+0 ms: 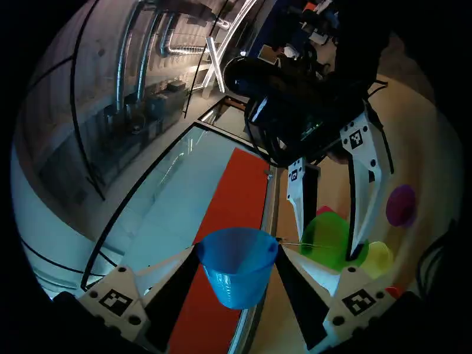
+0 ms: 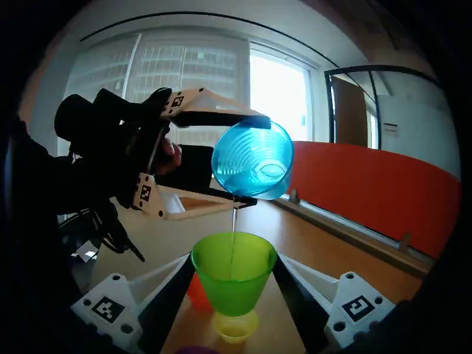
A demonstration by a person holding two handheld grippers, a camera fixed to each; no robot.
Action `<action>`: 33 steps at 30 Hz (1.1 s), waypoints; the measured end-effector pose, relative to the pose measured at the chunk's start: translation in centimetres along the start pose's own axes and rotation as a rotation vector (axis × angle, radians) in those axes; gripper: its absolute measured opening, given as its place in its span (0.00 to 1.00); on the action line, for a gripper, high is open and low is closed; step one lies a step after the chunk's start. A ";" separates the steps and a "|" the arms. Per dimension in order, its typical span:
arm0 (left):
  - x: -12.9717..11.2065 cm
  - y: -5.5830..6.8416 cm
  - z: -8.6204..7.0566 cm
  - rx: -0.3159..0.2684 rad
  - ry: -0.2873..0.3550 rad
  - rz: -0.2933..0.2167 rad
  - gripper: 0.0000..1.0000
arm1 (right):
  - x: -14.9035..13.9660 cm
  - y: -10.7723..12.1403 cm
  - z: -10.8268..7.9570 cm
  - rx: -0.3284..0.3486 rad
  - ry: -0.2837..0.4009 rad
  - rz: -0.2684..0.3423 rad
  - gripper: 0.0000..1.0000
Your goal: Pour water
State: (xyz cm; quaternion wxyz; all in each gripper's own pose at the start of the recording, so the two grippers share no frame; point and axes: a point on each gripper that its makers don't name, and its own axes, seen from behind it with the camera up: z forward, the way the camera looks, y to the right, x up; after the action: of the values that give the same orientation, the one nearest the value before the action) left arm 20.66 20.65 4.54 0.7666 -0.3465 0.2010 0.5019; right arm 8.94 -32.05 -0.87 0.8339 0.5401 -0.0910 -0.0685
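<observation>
**Wooden surface by the windows: blue cup tipped over the green one**

Wooden surface [image 2: 330, 236] ran along an orange partition [image 2: 377, 189], with tall windows [image 2: 277, 94] bright behind it.

You held the left gripper [image 1: 236, 253] part-way closed, both fingers pressed on the sides of a blue cup [image 1: 237, 274]. From the right gripper view, that left gripper [image 2: 258, 162] was raised above the surface with your hand [image 2: 171, 154] behind it. The blue cup [image 2: 252, 158] was tilted well over, its mouth turned toward the camera. A thin stream of water [image 2: 233, 227] fell from its lower lip.

Your right gripper [image 2: 234, 259] was also part-way closed, both fingers against a green cup [image 2: 234, 280] that stood upright directly under the blue one. The stream dropped inside its rim. In the left gripper view, the right gripper [image 1: 327, 245] reached down with the green cup [image 1: 330, 236] between its fingers.

A yellow cup [image 2: 235, 326] sat on the surface just below the green cup, and a red cup [image 2: 197, 293] was beside it. A purple cup [image 1: 401, 205] lay a little apart.
</observation>
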 end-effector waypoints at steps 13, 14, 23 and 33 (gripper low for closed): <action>-0.2 0.6 -0.1 0.000 -0.002 0.012 0.87 | 0.0 -0.1 0.2 0.001 -0.003 -0.001 0.93; -0.2 0.7 -0.1 0.000 -0.002 0.012 0.87 | 0.0 -0.1 0.2 0.001 -0.003 -0.001 0.93; 0.0 0.6 -0.1 0.001 -0.001 0.021 0.87 | 0.0 0.0 0.2 0.000 -0.002 -0.002 0.93; 0.3 0.5 0.0 0.003 0.002 0.031 0.88 | 0.0 0.0 0.0 -0.001 0.000 -0.002 0.93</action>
State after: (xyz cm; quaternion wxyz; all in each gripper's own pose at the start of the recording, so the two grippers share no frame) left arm 20.33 20.97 4.16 0.7589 -0.3427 0.2076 0.5133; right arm 8.96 -32.04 -0.90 0.8341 0.5398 -0.0903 -0.0692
